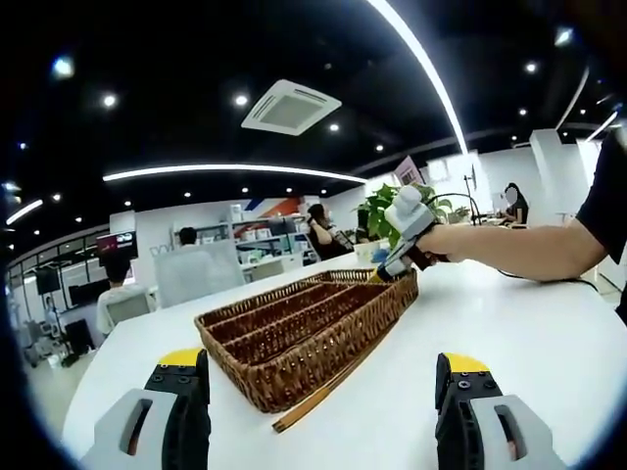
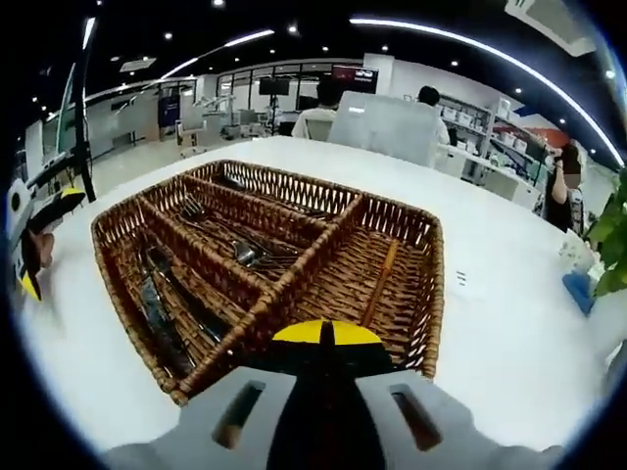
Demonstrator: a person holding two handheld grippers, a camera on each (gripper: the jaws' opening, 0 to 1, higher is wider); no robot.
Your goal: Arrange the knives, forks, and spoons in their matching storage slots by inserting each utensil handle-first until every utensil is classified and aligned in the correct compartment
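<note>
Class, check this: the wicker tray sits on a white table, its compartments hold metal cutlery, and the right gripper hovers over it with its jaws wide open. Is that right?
One detail is wrong: the right gripper has its jaws shut, yellow tips pressed together, as the right gripper view shows. The rest holds: the wicker tray sits on the white table with metal cutlery in its compartments.

The wicker tray's (image 1: 304, 333) walls hid its contents in the left gripper view. The right gripper (image 2: 326, 334) covered the tray's near rim, and the utensils (image 2: 235, 250) (dark, tangled) were too small to sort.
</note>
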